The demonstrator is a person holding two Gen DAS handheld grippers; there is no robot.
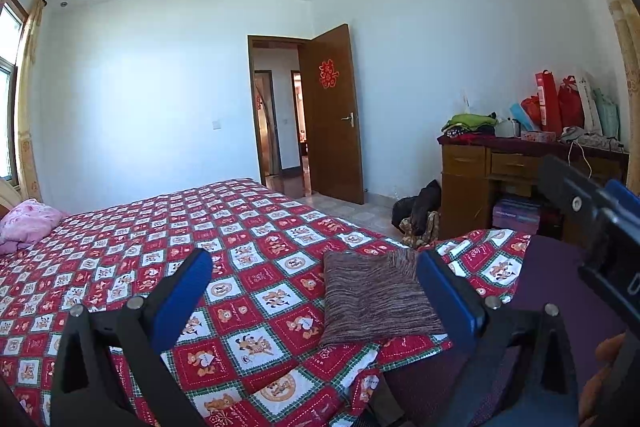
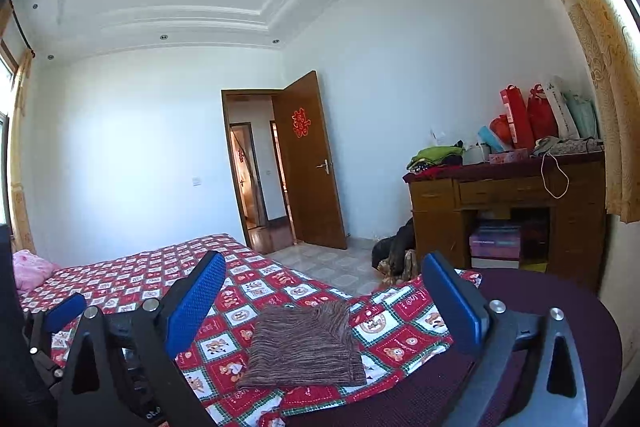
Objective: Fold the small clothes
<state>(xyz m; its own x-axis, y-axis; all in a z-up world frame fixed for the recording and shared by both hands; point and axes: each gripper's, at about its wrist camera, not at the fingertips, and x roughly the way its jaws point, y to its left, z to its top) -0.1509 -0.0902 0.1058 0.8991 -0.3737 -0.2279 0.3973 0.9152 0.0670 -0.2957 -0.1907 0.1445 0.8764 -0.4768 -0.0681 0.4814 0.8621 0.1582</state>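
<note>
1. One folded, rectangular, striped knit garment (image 2: 304, 349) lies flat on the checked red bedspread (image 1: 168, 227), at its near right corner
2. Left gripper (image 1: 314, 291) and right gripper (image 2: 322, 293) gape wide, holding nothing

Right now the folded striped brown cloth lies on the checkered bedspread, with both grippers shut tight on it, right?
Not quite. The folded striped brown cloth does lie on the checkered bedspread, but both wrist views show the left gripper and right gripper open, fingers spread wide and holding nothing.
</note>
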